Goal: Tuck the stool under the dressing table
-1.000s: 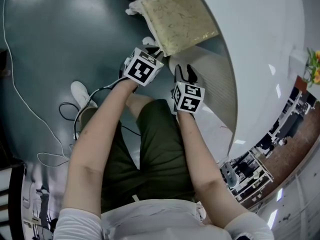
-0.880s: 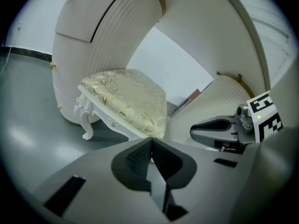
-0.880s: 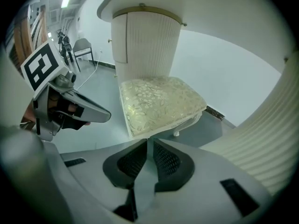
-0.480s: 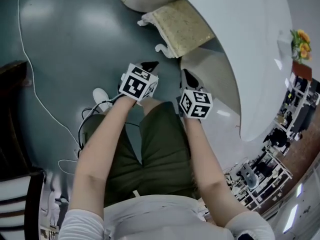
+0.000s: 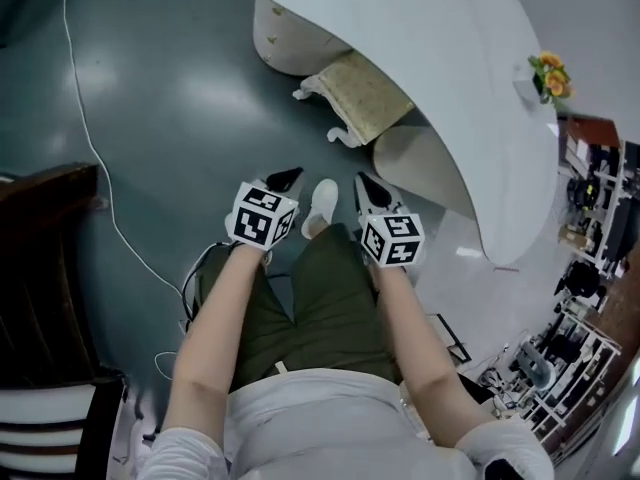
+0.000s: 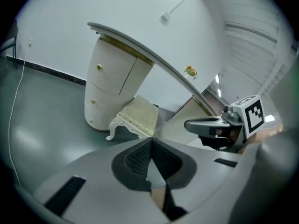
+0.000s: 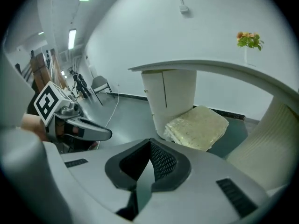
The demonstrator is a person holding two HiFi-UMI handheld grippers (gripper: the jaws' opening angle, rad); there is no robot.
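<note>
The stool (image 5: pixel 362 90) stands on the floor under the dressing table's (image 5: pixel 470 118) curved white top, between its drawer pedestal (image 6: pixel 110 85) on the left and a ribbed panel (image 7: pixel 275 134) on the right. Its near edge, with two carved cream legs, faces the person and sticks out from under the top. The cushion runs back beneath the top and looks close to square, so I cannot tell a long axis.

The left gripper (image 5: pixel 283 179) and the right gripper (image 5: pixel 370 190) hang side by side, near the stool but apart from it. Both have their jaws closed on nothing.

Only the head view shows the legs from above. The gripper views show the pedestal's gold knobs and the flowers (image 7: pixel 249 39) on the worktop.
</note>
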